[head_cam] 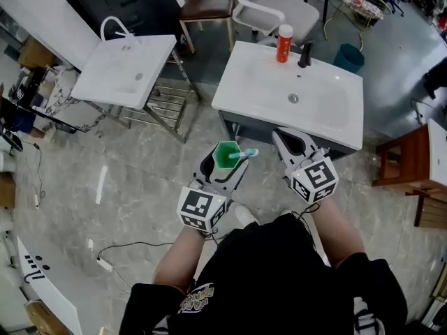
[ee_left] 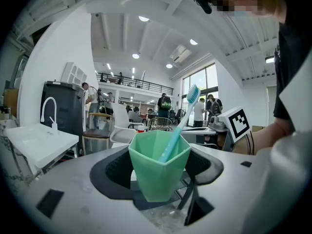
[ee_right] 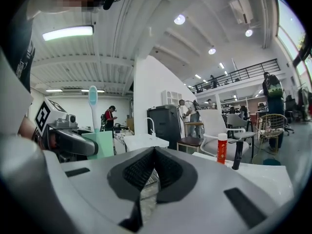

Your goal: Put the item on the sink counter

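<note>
Near sink counter (head_cam: 243,95), green cup (ee_left: 158,172) with toothbrush (ee_left: 180,126) inside.

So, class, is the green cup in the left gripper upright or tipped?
Upright: the green cup sits mouth-up between the left gripper's jaws, which are shut on it, with the blue toothbrush leaning inside.

My left gripper (head_cam: 222,162) is clamped on a cup (head_cam: 226,155); my right gripper (head_cam: 292,144) sits just beside it, jaws together, holding nothing; both point forward, side by side.
</note>
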### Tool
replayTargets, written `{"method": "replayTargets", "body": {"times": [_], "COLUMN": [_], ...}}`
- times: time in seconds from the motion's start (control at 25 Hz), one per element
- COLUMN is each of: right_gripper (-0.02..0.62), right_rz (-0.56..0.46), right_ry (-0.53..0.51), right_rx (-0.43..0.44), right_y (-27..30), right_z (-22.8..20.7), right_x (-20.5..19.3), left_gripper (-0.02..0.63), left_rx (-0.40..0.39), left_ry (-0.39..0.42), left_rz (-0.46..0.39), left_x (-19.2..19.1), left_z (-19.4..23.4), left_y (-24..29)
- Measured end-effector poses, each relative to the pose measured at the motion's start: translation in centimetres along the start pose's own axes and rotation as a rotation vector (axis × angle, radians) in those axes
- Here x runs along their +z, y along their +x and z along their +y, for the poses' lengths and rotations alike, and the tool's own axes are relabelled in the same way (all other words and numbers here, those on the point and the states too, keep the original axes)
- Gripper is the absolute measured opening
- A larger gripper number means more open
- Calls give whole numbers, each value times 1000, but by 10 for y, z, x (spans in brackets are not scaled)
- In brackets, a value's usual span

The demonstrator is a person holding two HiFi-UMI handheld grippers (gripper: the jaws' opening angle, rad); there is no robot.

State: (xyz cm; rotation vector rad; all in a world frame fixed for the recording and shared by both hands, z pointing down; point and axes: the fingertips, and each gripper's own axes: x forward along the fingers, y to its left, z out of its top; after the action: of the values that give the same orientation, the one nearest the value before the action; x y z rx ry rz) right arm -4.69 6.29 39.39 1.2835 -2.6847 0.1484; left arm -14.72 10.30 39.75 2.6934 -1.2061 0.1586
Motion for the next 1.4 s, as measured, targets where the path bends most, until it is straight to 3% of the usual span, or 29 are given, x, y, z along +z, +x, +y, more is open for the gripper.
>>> {"method": "replayTargets", "body": {"times": [0.64,1.4], "right_gripper": [54,54], "right_rz": [14,5], "right_ry": [-1,17], "right_rx": [-24,11], "right_y": [30,68], "right_z": [-27,-127], "right_x": [3,11], "left_gripper": [305,305], "left_rx": [-8,20], "left_ry": [-24,-17], "left_rz": [2,17], "left_x": [0,24], "left_z": [27,47], "left_y": [26,136]}}
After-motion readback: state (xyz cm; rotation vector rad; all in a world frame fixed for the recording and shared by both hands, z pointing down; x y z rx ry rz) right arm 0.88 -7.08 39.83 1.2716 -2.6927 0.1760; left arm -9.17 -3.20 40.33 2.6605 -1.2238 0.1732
